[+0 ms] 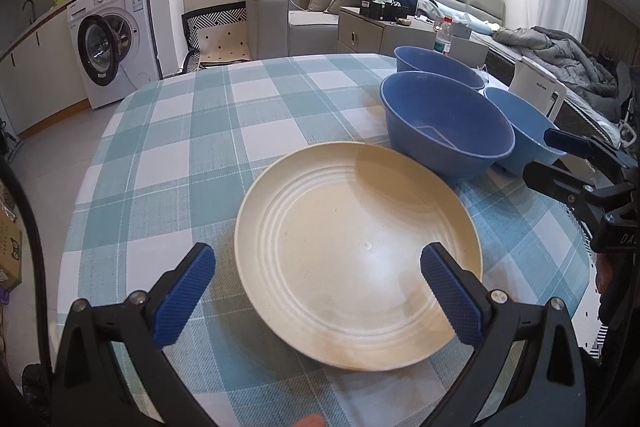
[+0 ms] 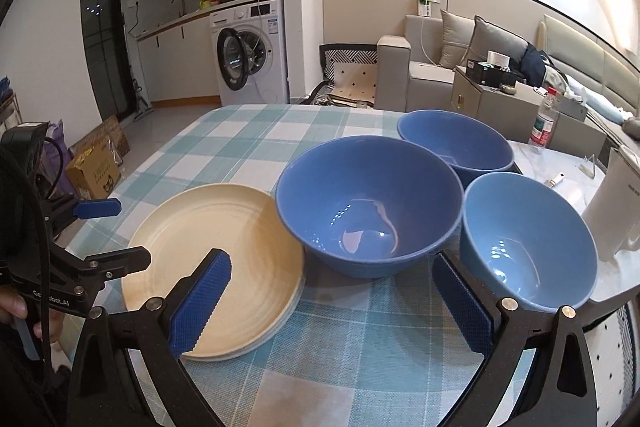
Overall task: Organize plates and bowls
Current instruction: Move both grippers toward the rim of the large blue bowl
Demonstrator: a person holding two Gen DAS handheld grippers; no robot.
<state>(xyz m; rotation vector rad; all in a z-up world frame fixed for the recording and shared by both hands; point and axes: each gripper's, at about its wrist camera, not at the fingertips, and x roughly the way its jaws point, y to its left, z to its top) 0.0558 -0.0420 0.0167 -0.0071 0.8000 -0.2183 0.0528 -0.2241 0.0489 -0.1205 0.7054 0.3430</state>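
Observation:
A cream ribbed plate [image 1: 356, 251] lies on the checked tablecloth [image 1: 180, 147], and in the right wrist view it tops a small stack of plates [image 2: 212, 255]. My left gripper [image 1: 318, 253] hangs open just above the plate's near part, one finger over the plate and the other beside its rim. Behind the plate stand a large dark blue bowl [image 1: 444, 123] [image 2: 368, 195], a second dark blue bowl [image 1: 436, 63] [image 2: 456, 139] and a lighter blue bowl [image 1: 524, 123] [image 2: 524, 227]. My right gripper [image 2: 331, 259] is open and empty in front of the large bowl.
A white kettle [image 2: 612, 211] stands right of the lighter bowl, a water bottle [image 2: 542, 127] behind it. The table's rounded edge runs along the left, with a cardboard box [image 2: 94, 171] on the floor there. A hand [image 2: 16, 307] holds the left gripper's handle.

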